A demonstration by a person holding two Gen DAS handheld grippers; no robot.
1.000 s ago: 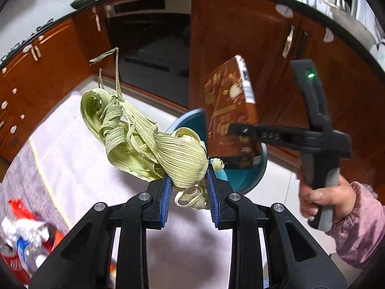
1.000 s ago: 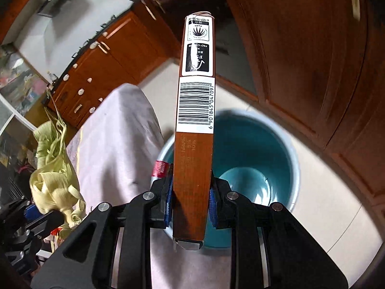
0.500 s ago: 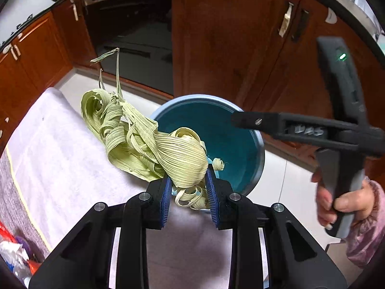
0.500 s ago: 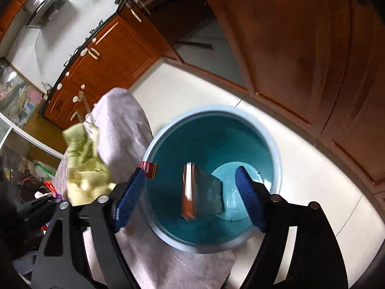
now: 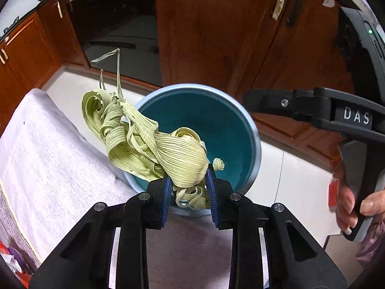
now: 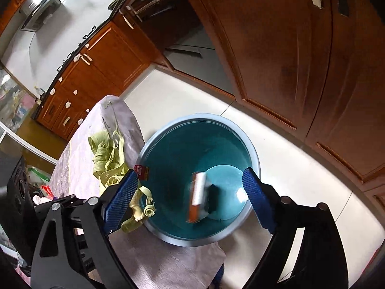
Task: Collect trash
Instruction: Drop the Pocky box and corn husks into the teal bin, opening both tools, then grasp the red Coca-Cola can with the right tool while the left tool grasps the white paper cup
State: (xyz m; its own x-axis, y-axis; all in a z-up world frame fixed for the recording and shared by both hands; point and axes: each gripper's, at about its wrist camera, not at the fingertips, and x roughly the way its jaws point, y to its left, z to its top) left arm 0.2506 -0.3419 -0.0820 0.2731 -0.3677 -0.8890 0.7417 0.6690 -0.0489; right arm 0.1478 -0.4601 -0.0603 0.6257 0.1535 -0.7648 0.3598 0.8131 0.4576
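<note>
Husks point(image 5: 154, 149): one tangled bundle of pale green corn leaves, pinched between the blue pads of our left claw point(image 5: 189, 190), held at the near rim of the bin point(image 5: 255, 144), part over the opening, part over the cloth-covered desk point(image 5: 48, 168).

Bin: one, teal inside, grey rim, on the floor just beside the desk.

Carton point(image 6: 198, 196): one, brown with a white edge, blurred, lying inside the bin. Our right claw point(image 6: 190, 200) stands spread wide above the bin, its jaws having just been opening, nothing between them.

Hazards, as we judge them: the bundle's long loose strands trail toward the desk, so a release from here could leave it draped over the rim or dropped on the cloth. Curled ends might also catch on the pads and cling. Both claws crowd the same opening and could knock together.

Other trash: red and white wrappers point(image 5: 12, 262) at the desk's far left edge, count unclear.
</note>
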